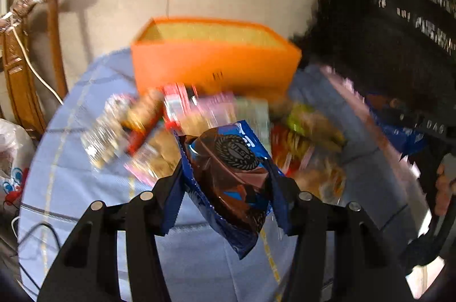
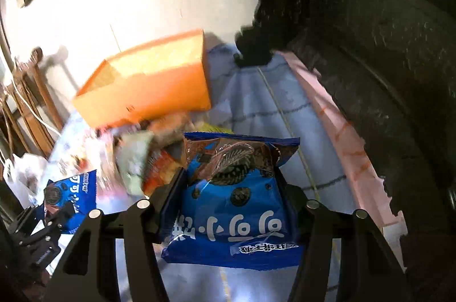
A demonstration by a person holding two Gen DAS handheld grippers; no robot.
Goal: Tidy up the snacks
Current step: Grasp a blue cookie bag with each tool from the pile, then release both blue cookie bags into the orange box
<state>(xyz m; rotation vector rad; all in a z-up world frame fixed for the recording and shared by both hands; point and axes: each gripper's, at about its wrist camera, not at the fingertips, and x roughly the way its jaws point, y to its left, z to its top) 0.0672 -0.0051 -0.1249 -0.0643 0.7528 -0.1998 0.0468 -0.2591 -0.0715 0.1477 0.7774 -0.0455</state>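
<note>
In the left wrist view my left gripper [image 1: 228, 176] is shut on a blue and brown cookie packet [image 1: 233, 159], which hangs crumpled between the fingers above the table. In the right wrist view my right gripper [image 2: 230, 176] is shut on a second blue cookie packet [image 2: 236, 205], held flat with its print upside down. An open orange box [image 1: 211, 65] [image 2: 148, 85] stands at the far side of the table. In front of the box lies a blurred pile of mixed snack packets [image 1: 176, 125] [image 2: 136, 153]. The left gripper with its packet [image 2: 71, 196] shows at the lower left of the right wrist view.
A light blue checked tablecloth [image 1: 85, 159] covers the table, with a pink strip [image 2: 342, 131] along its right edge. Dark carved furniture [image 1: 384, 45] stands close on the right. A wooden chair [image 1: 28, 59] and a white plastic bag [image 1: 11, 153] are on the left.
</note>
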